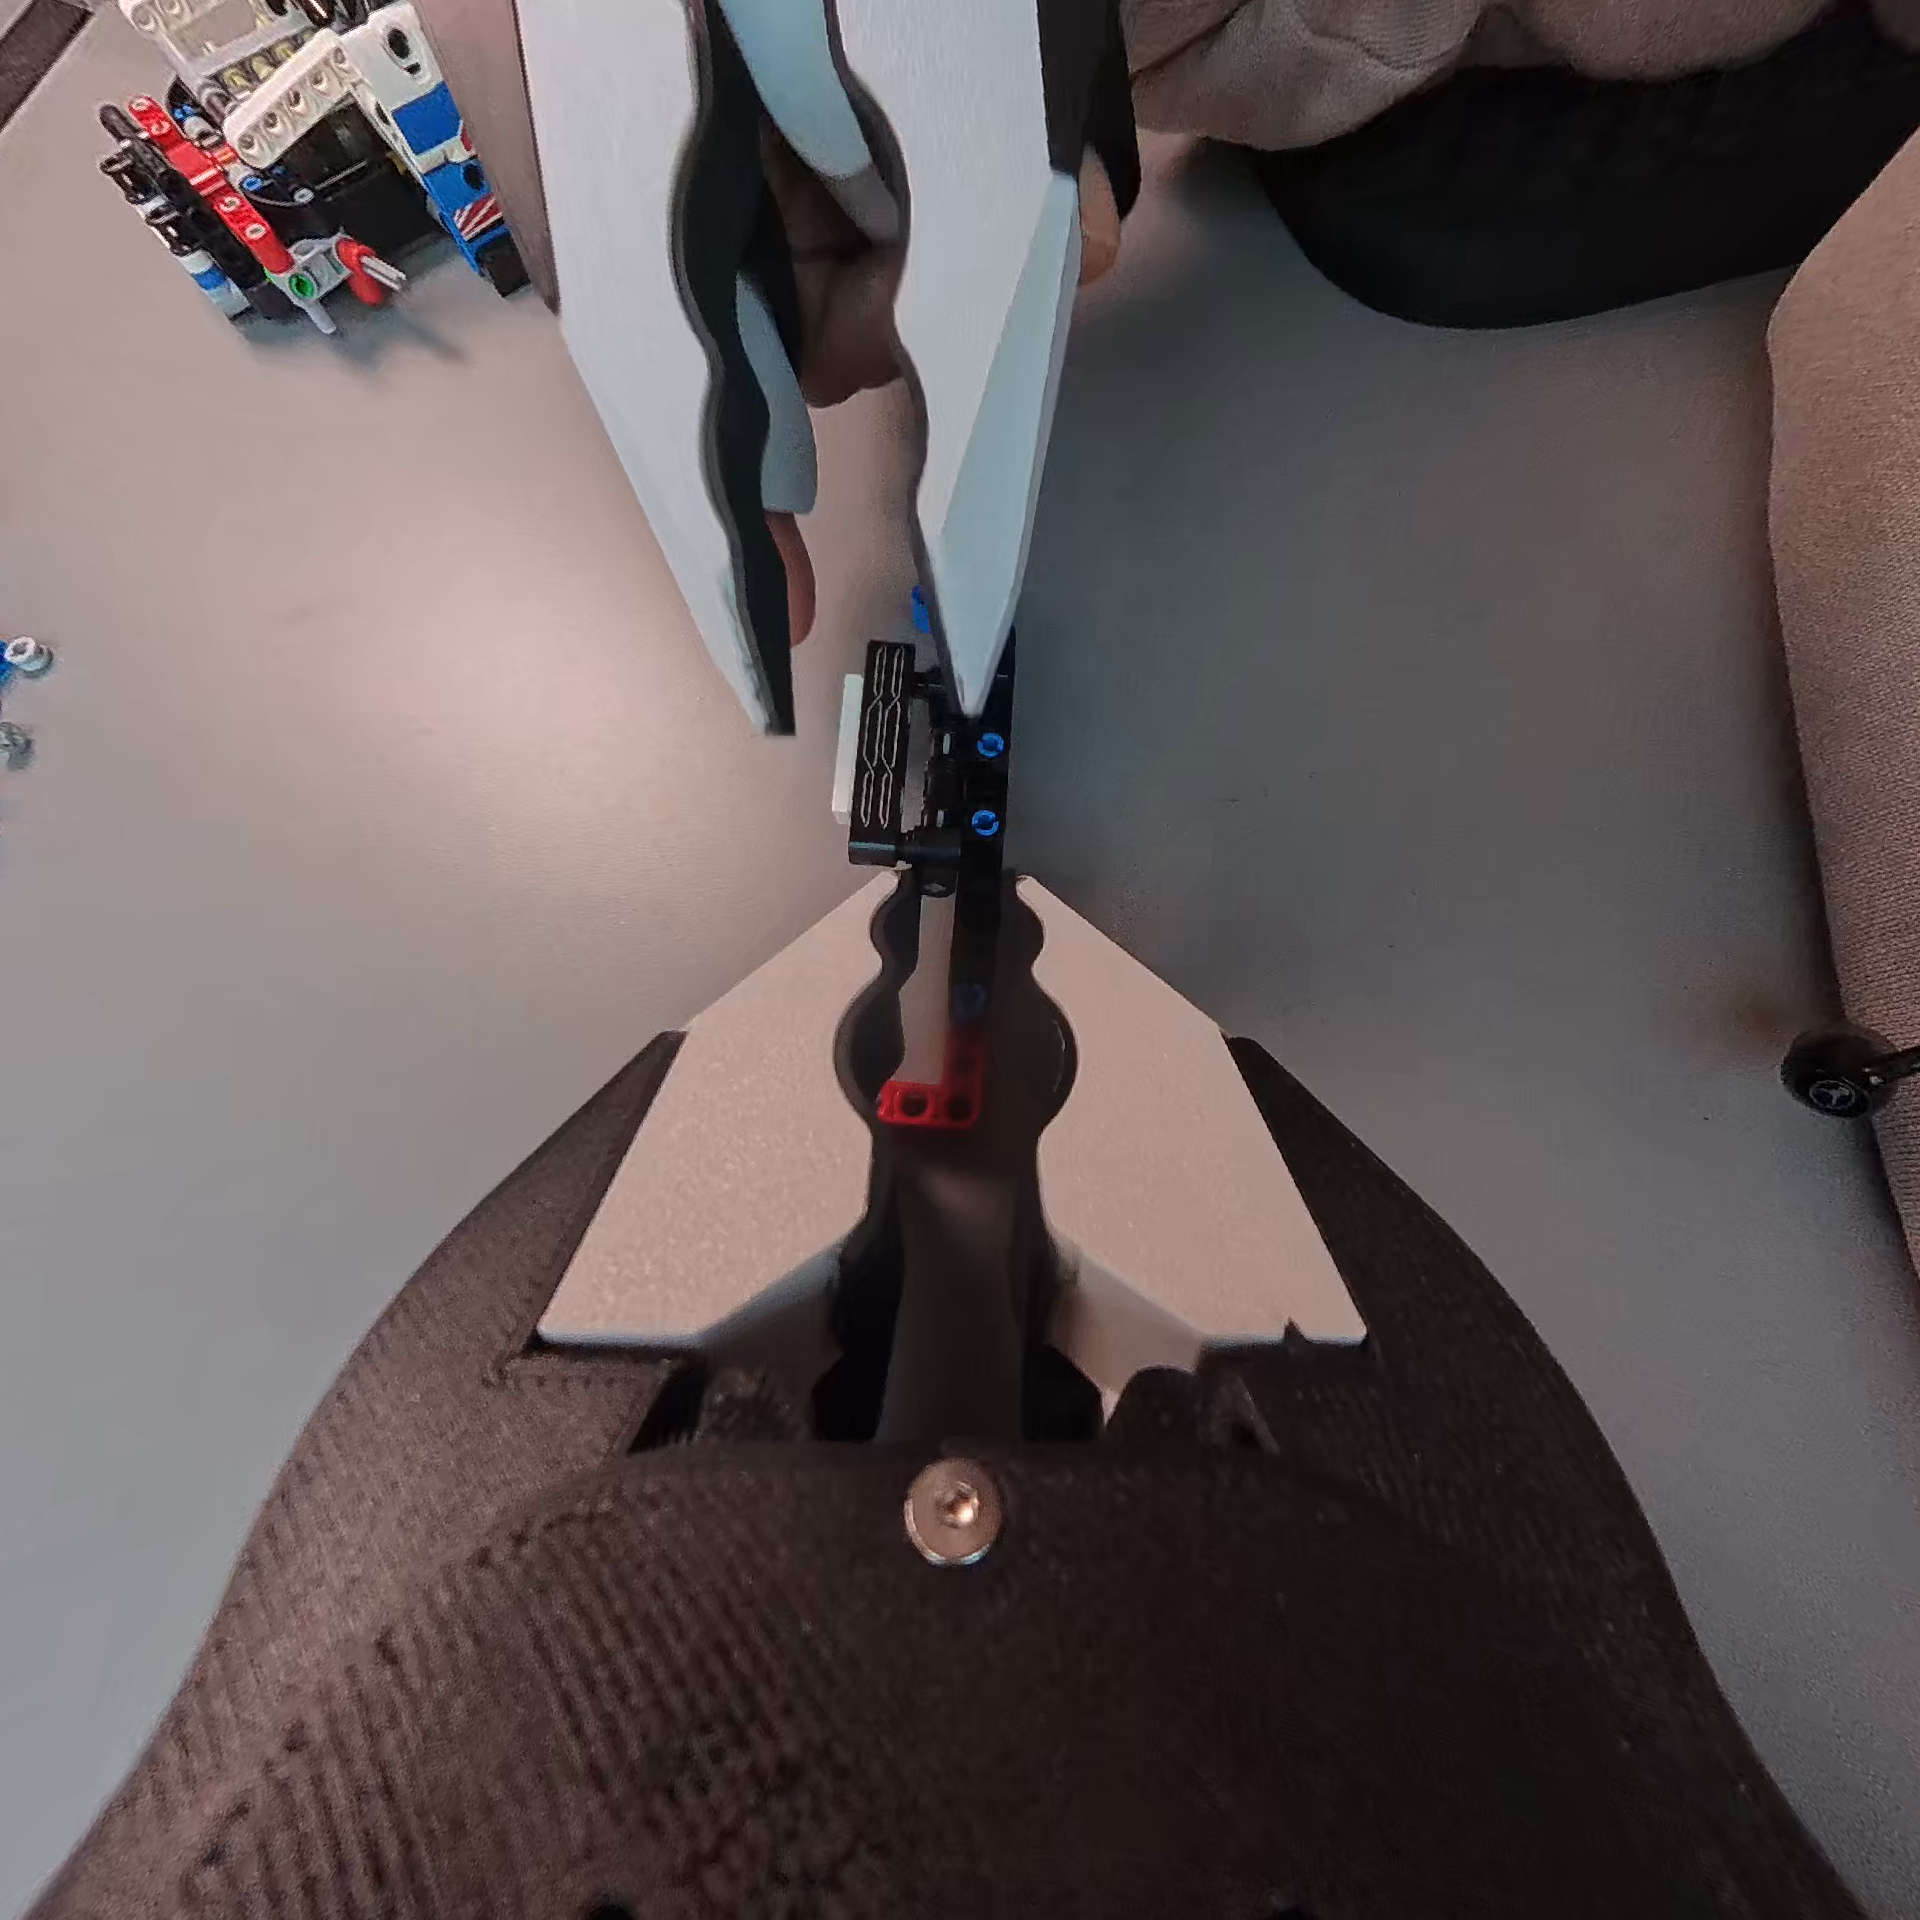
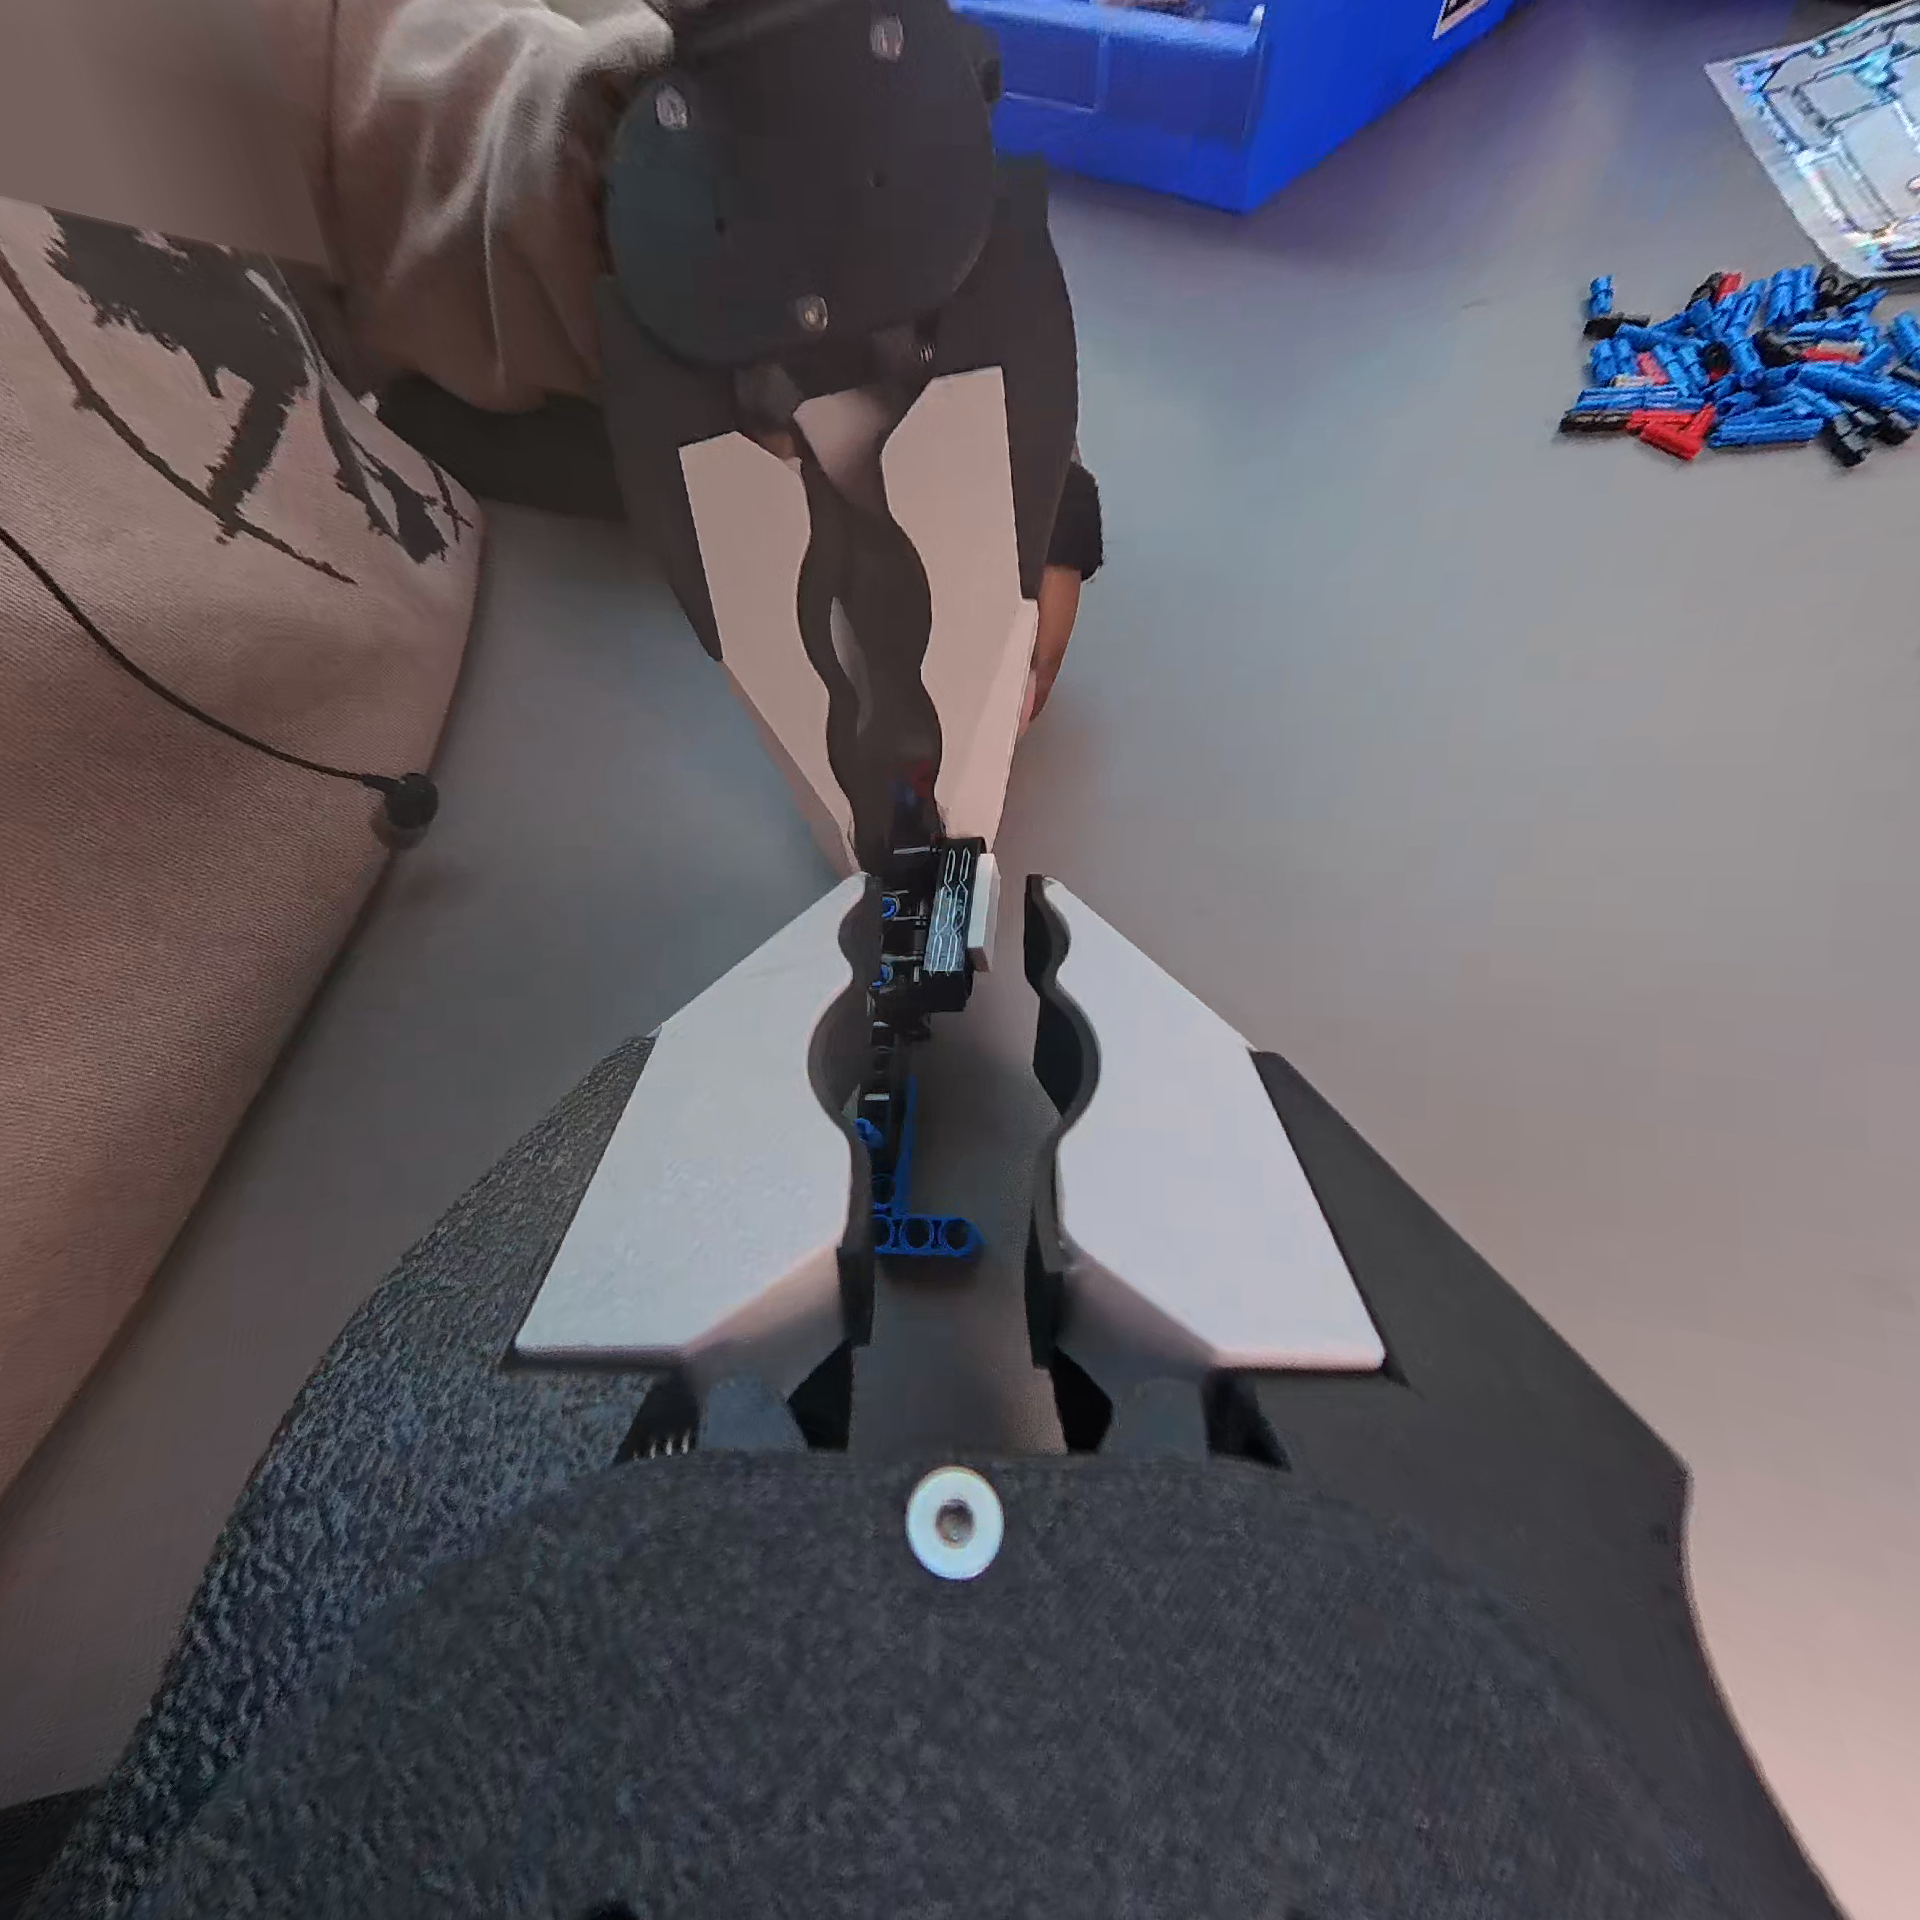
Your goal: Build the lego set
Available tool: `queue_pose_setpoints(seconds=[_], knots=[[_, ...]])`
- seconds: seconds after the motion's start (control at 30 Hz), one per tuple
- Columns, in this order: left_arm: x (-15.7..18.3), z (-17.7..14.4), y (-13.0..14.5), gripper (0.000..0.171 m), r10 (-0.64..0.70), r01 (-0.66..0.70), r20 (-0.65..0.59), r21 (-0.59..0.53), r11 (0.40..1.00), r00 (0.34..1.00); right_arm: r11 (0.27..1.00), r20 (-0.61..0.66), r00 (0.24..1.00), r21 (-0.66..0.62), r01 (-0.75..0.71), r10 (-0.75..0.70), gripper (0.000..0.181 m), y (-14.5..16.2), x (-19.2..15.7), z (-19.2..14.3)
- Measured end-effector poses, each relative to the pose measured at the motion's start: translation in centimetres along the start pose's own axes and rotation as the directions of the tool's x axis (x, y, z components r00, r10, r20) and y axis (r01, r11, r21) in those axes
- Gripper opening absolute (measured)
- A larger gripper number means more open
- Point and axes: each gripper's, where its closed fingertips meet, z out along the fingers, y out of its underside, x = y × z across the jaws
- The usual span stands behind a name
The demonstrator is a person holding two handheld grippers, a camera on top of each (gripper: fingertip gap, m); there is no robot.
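The left gripper [image 1: 951,883] is pinching the black lego piece [image 1: 935,769]; the right gripper's [image 2: 945,883] fingers are spread around it — closing off-center could be twisting it loose.

No writing can be read in either view. The beige fabric garment [image 2: 208,582] on the person bears a black brush-stroke graphic, and whether it holds letters cannot be told. The white printed sheet [image 2: 1829,145] lying flat at the far right of the grey table [image 2: 1455,831] shows only line drawings at this size, and the blue plastic bin [image 2: 1195,94] carries a small mark too cropped to make out.
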Motion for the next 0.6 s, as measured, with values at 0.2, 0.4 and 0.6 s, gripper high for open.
queue_pose_setpoints(seconds=[0.2, 0.4, 0.6], knots=[[-0.1, 0.0, 0.0, 0.015, -0.007, 0.007, 0.006, -0.001, 1.000, 1.000, 0.998, -0.035, 0.999, 0.050, -0.023, 0.025, 0.014, -0.8, 0.9, -3.2], [-0.2, 0.0, 0.1, 0.015, -0.012, 0.012, 0.009, -0.001, 1.000, 1.000, 0.999, -0.017, 0.999, -0.035, -0.032, 0.031, 0.007, 1.0, 0.4, -1.4], [0.0, -0.1, 0.1, 0.015, -0.012, 0.012, -0.004, -0.002, 1.000, 1.000, 0.999, 0.027, 0.999, -0.017, -0.032, 0.032, 0.006, 1.0, 0.4, -1.4]])
